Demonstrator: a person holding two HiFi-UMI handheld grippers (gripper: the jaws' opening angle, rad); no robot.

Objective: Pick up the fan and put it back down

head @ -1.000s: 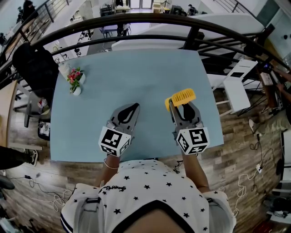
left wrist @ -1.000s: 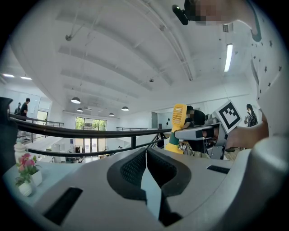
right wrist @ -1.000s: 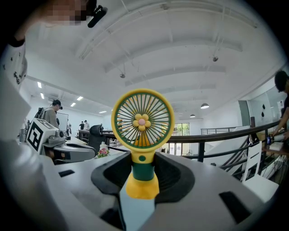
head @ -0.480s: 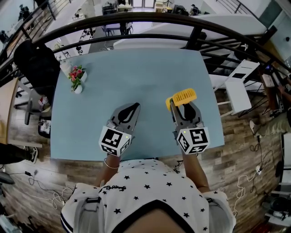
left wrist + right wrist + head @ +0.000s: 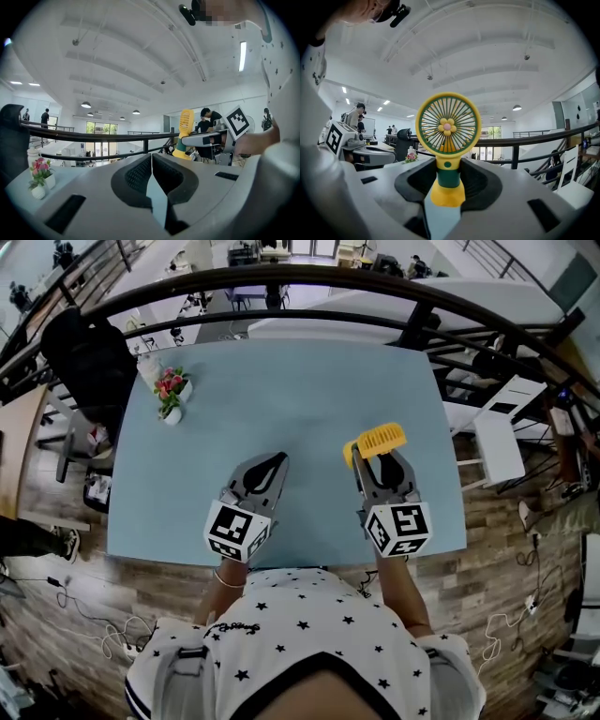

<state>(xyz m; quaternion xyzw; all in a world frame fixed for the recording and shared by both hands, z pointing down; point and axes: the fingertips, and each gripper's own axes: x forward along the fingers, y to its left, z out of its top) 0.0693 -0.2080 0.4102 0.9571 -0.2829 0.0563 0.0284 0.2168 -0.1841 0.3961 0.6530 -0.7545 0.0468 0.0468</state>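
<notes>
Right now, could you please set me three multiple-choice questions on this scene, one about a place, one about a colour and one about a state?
1. Where is the fan?
A) beside the flower pot
B) between the jaws of the right hand-held gripper
C) on the floor

2. What colour is the fan's round grille?
A) yellow
B) red
C) white

3. How do the jaws of the left hand-held gripper stand?
A) wide apart
B) closed on the flower pot
C) together, with nothing between them

Answers:
1 B: the right gripper view shows the fan's green neck clamped by the jaws.
2 A: the grille is yellow in the right gripper view and the head view.
3 C: the left gripper view shows the jaws meeting, with nothing between them.
</notes>
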